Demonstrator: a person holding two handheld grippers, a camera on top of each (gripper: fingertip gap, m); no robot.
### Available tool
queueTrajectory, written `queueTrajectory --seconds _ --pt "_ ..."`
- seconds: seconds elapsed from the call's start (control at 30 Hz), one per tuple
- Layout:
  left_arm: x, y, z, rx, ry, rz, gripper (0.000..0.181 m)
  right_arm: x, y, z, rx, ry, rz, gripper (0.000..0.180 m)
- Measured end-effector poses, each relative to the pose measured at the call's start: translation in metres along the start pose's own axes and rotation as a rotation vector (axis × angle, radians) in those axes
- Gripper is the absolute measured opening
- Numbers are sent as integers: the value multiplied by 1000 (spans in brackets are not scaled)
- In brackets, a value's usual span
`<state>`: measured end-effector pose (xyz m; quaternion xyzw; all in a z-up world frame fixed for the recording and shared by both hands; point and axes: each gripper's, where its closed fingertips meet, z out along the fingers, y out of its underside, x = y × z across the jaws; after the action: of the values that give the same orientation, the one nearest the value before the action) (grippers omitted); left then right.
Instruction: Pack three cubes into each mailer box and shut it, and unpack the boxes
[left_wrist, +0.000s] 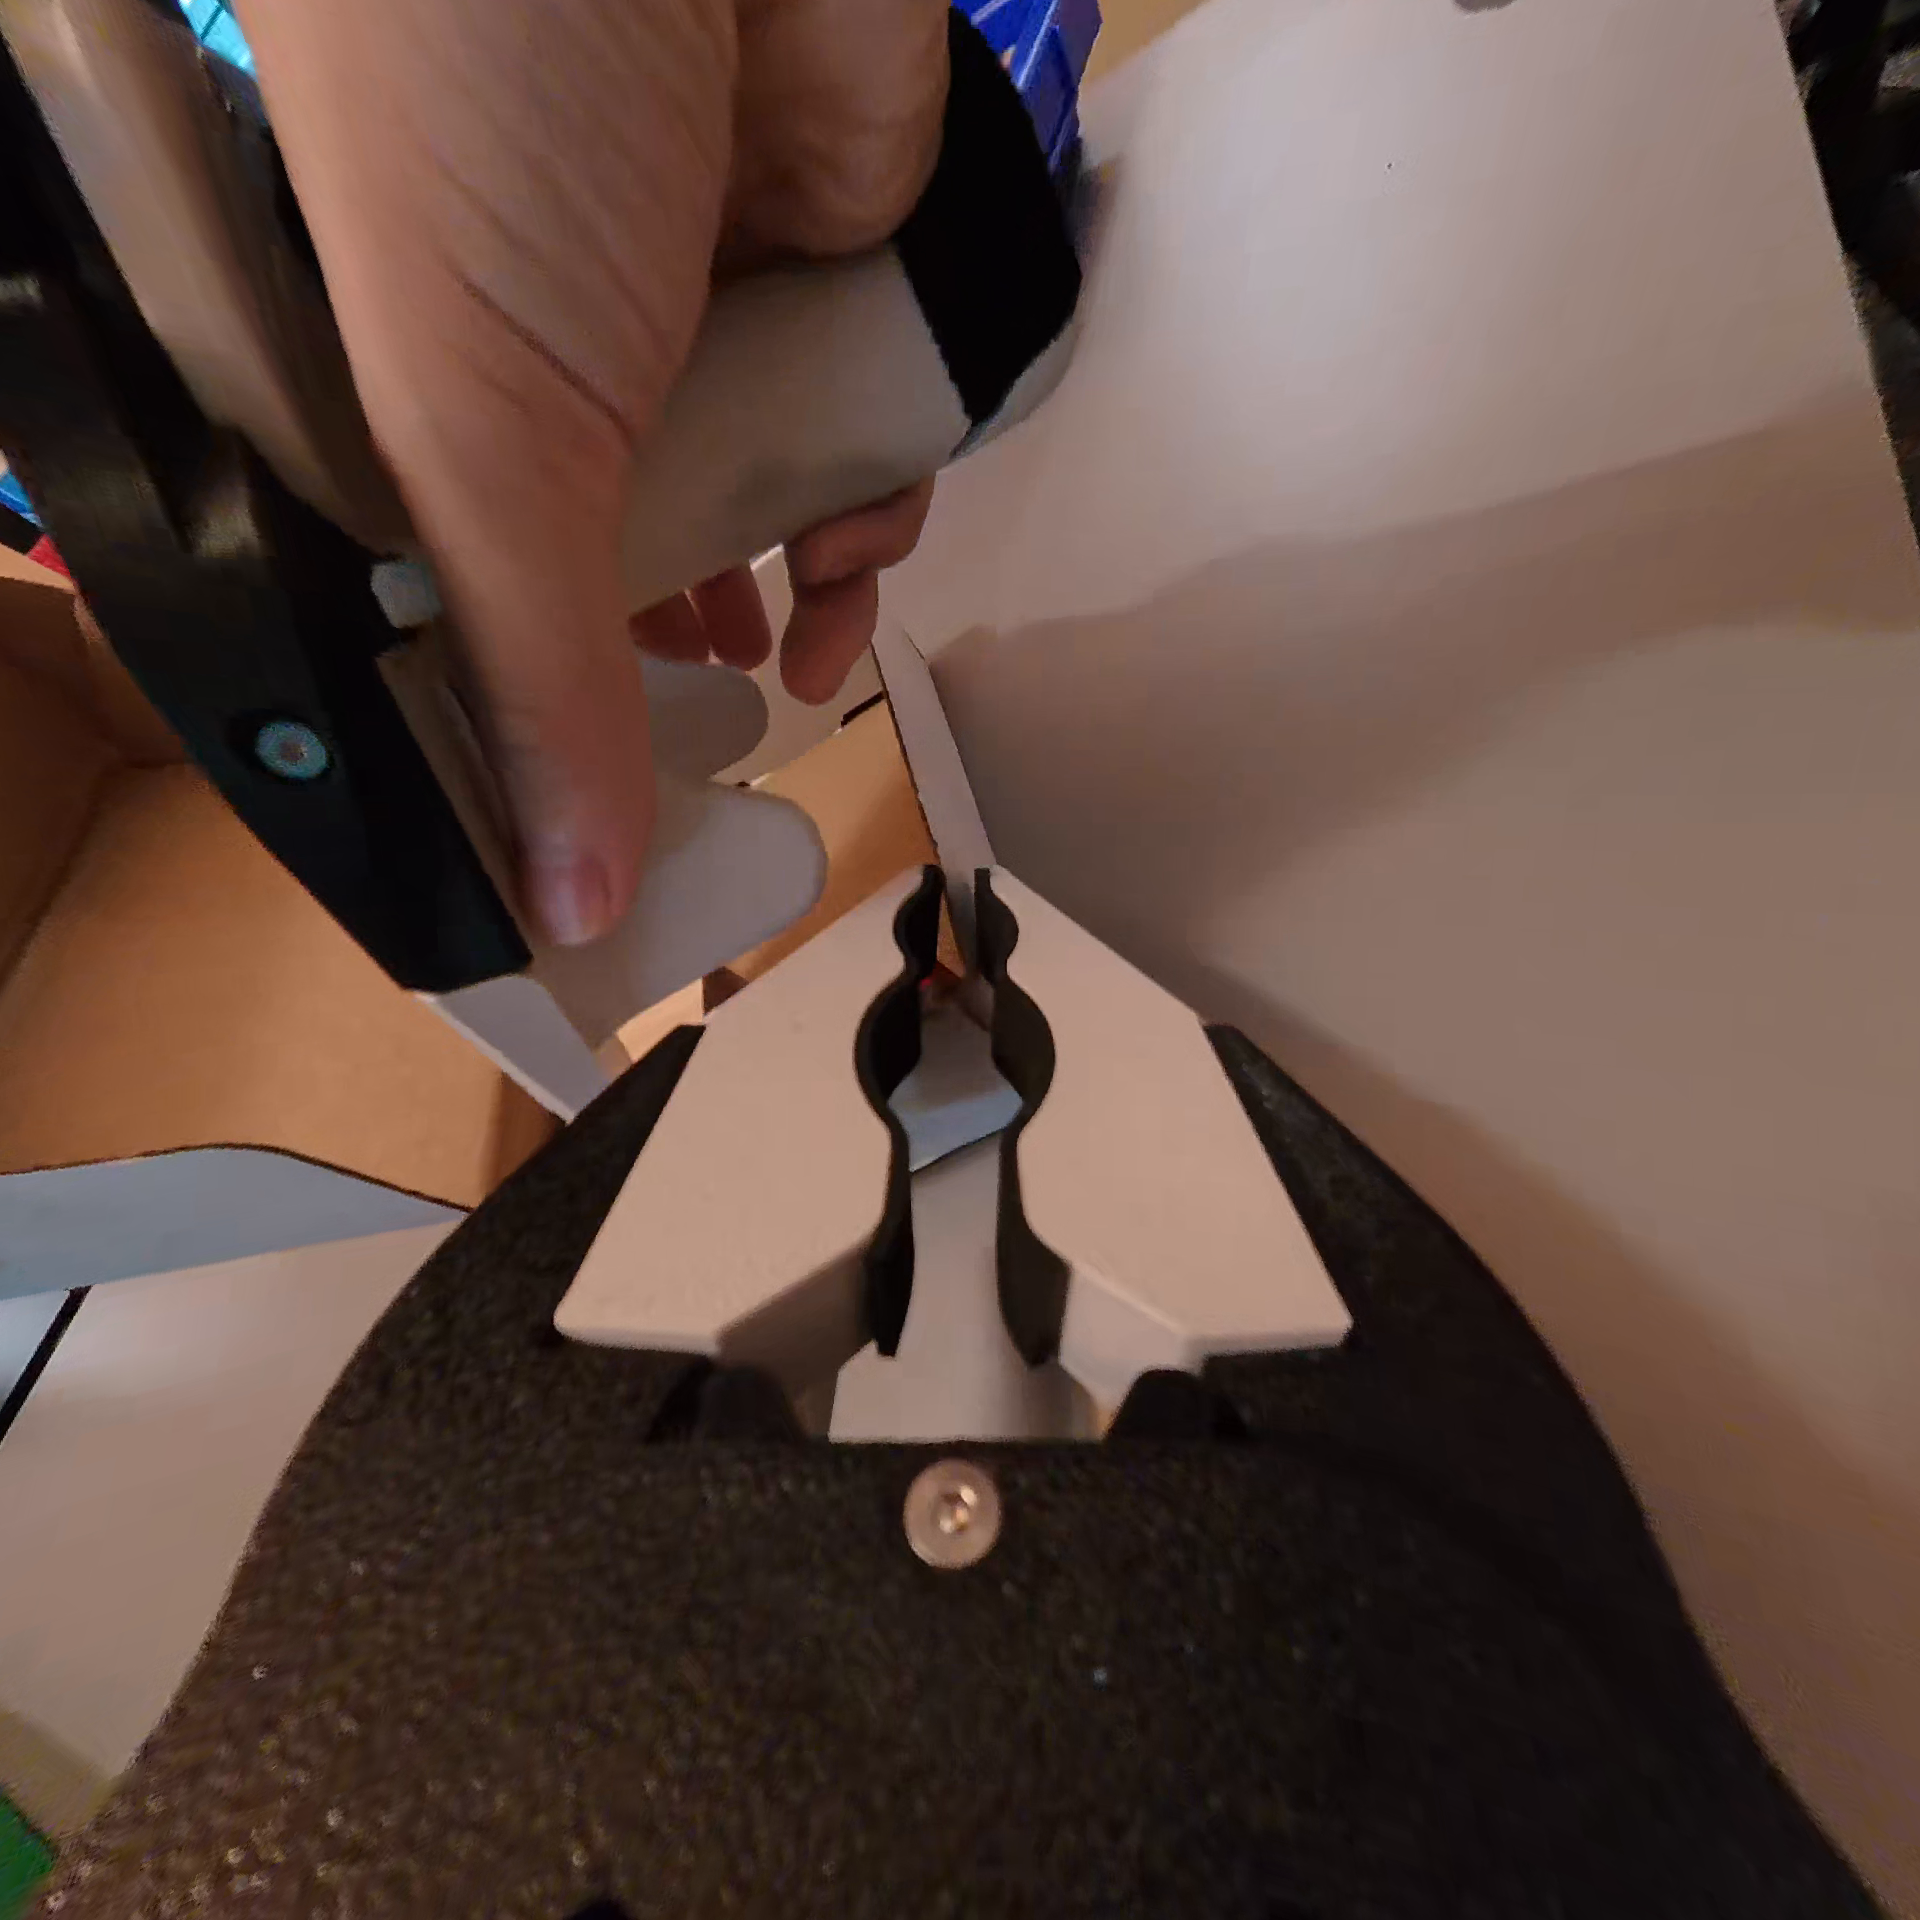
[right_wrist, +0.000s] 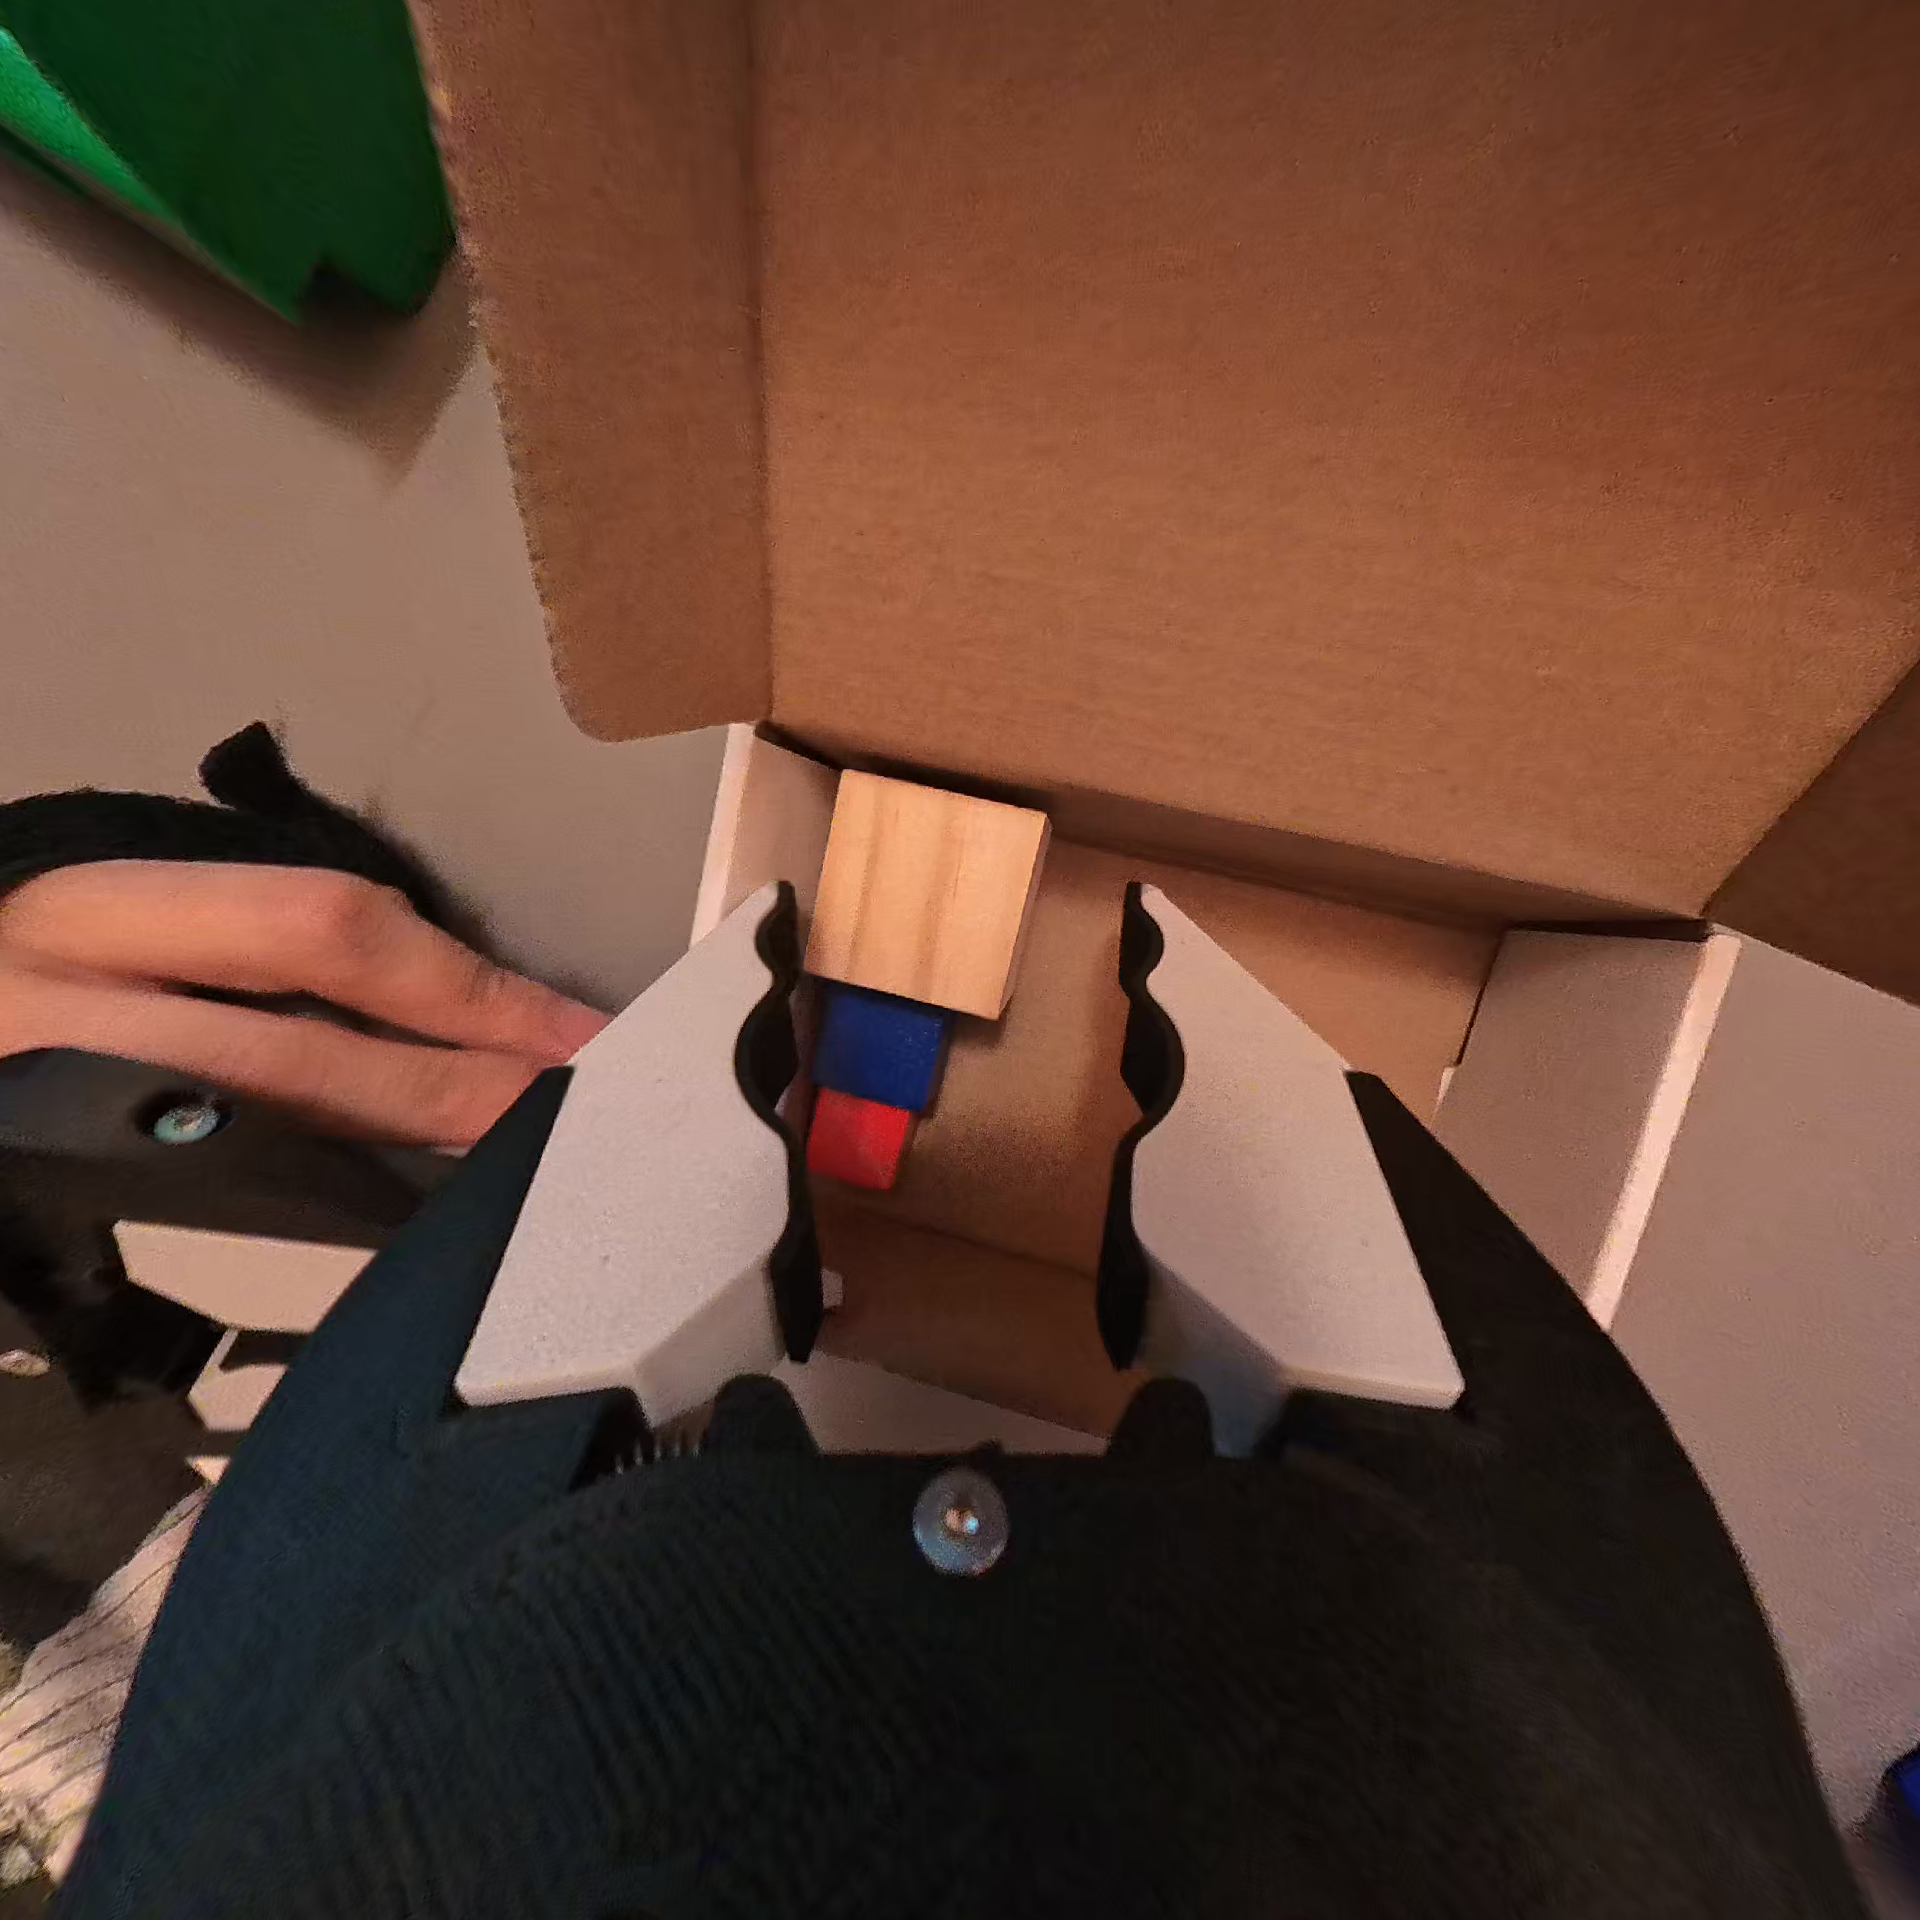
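Here, nearest the lens in the left wrist view, the left tongs (left_wrist: 961, 883) are pressing nearly together on the thin edge of a white cardboard flap (left_wrist: 940, 769) of the mailer box (right_wrist: 1195, 468), pinching it at the very tips. Beyond them, a hand (left_wrist: 540, 416) is gripping the other tool's handle, which is reaching down over the brown inside of the box.

In the right wrist view, the right tongs (right_wrist: 956, 914) are standing spread wide and holding nothing, pointing straight into the open box. Just past their left finger (right_wrist: 665, 1122), three cubes are lying in a row on the brown floor: the red cube (right_wrist: 857, 1148) nearest, the blue cube (right_wrist: 883, 1049) touching it behind, then the larger wooden cube (right_wrist: 930, 904) farthest in, close to the white side wall (right_wrist: 753, 821). The row's long axis is running away from the tongs, along their pointing direction, and it is sitting left of the gap's centre, hard by the left finger. Farther back, the brown lid (right_wrist: 1247, 416) is rising upright.

With three cubes inside, this looks like either a filled box awaiting closing or one about to be emptied; I cannot tell which. The right tongs are the nearer to the cubes; a small shift leftward would centre the row between the fingers.
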<state>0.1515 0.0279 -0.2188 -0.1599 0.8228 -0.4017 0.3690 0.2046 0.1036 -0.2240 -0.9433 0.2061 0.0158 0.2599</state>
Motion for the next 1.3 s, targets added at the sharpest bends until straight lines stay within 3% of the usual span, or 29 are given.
queueTrajectory --seconds 0.3,0.4,0.53,0.6,0.7,0.77,0.93,1.07,1.17,1.23,1.3 --pt "-3 1 2 -13 -45 19 4 -5 -4 5 -21 -34 -36 42" --pt "-4 1 2 -16 -56 24 4 -3 -10 -25 32 -48 -68 42" --pt "-4 1 2 -16 -58 25 4 6 -4 -97 120 -33 -167 42" --pt "-4 1 2 -14 -55 22 4 36 9 -142 168 31 -135 42" --pt "-5 1 3 -18 -57 17 4 138 36 -207 231 321 95 42" --pt "-5 1 4 -19 -62 22 4 202 61 -223 232 413 262 42" --pt "-5 0 5 -18 -61 23 4 283 93 -183 202 359 445 42" --pt "-6 0 5 -19 -62 22 4 295 99 -134 166 300 535 42" --pt "-5 0 4 -20 -69 29 4 287 108 -105 26 256 483 42" --pt "-5 0 4 -22 -71 29 4 277 111 -99 -48 224 418 53" --pt "-5 0 4 -22 -71 29 4 278 114 -119 -79 302 363 67"
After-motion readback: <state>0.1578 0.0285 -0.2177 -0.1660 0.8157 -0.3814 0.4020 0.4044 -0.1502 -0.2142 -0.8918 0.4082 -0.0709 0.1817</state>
